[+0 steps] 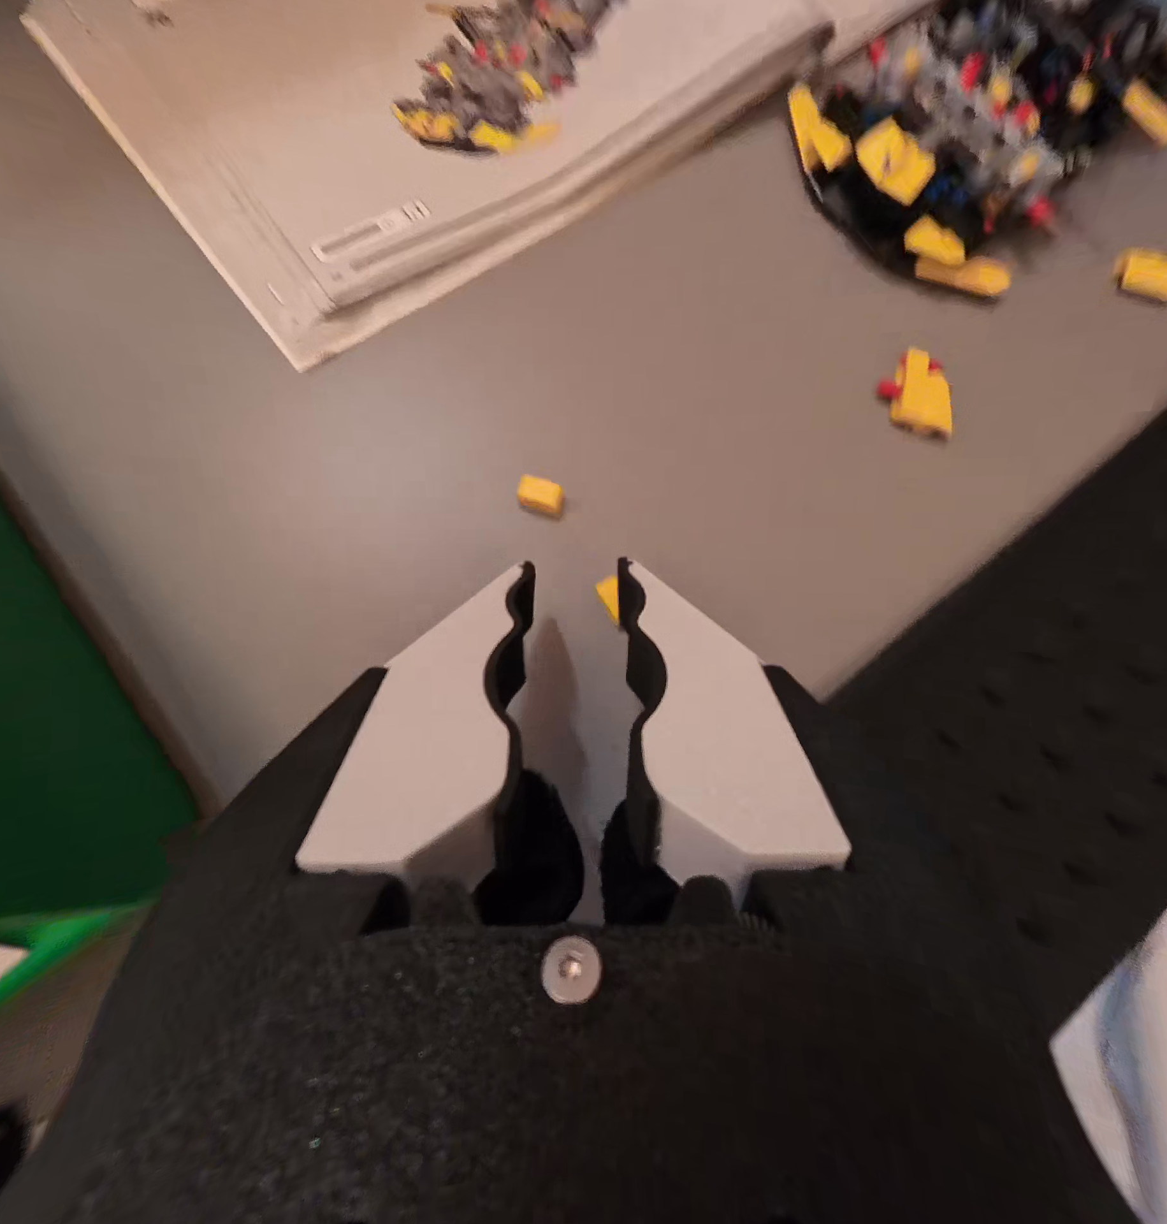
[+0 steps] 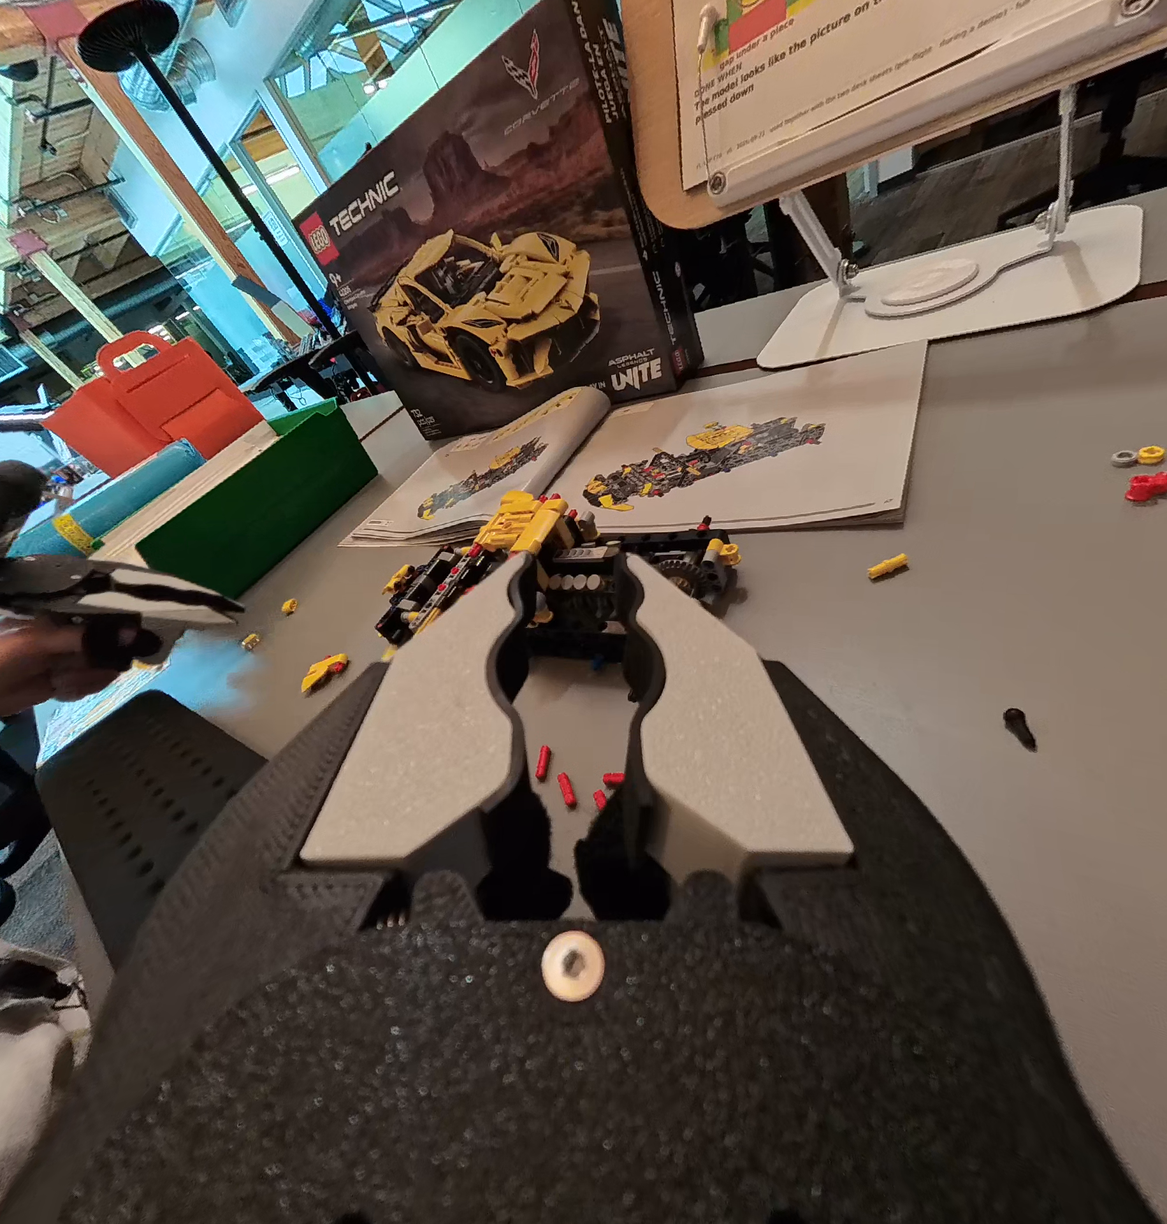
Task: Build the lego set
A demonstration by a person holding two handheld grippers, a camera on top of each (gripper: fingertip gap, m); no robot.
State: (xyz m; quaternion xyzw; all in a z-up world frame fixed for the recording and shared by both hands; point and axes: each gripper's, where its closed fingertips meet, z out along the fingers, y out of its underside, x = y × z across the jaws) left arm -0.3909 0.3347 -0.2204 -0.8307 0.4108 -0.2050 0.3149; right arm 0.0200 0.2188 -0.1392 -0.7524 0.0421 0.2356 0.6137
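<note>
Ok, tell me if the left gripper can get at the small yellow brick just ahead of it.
Probably yes: the left gripper is open, and bare table lies between it and the small yellow brick.

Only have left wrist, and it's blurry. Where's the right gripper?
Observer: The right gripper is at the near end of the model, jaws open. I can't tell if it's touching.
Operator: Loose pins nearby?
Observer: Red pins lie on the table, seen between its fingers.
Operator: Is my gripper close to the model?
Observer: No. The left gripper hangs off to the model's left, apart from it.
</note>
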